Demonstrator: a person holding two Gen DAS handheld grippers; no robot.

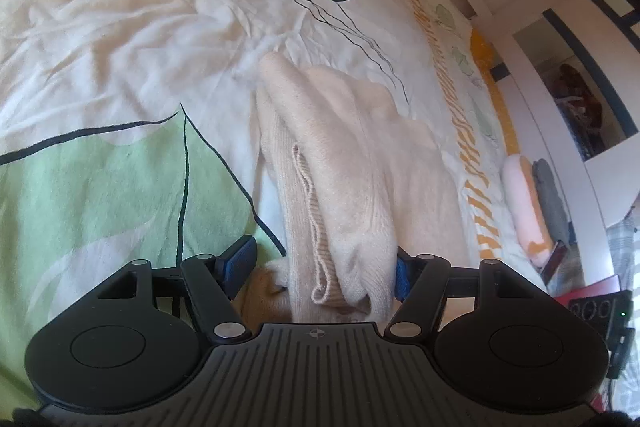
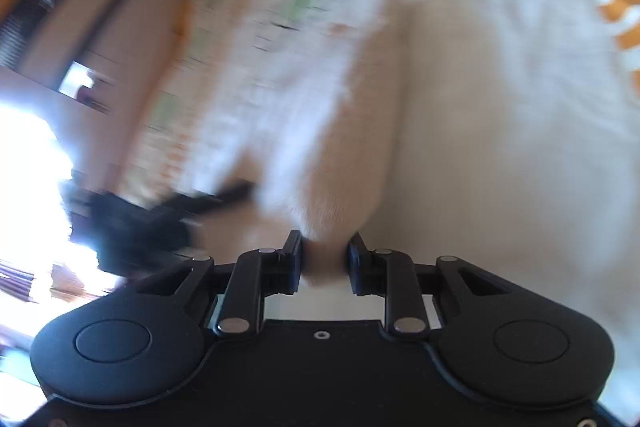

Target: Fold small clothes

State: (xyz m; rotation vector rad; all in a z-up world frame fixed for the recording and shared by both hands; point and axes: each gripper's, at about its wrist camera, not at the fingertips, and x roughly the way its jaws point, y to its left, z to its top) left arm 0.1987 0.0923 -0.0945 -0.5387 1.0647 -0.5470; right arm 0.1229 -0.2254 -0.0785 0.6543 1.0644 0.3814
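Sweater (image 1: pixel 360 163), cream knit, lies bunched on the bed (image 1: pixel 100 39), its ribbed hem (image 1: pixel 316 247) nearest the left claw (image 1: pixel 320 267). Left claw's jaws stand apart with a fold of knit between them; right pad is against the cloth, left pad clear, so no real grip yet. Right claw (image 2: pixel 323 263) is clamped on a narrow cream fold, view blurred. Best move, probably: close the left claw on the hem only, single layer, then lift both edges evenly toward the far side, keeping the fabric taut.
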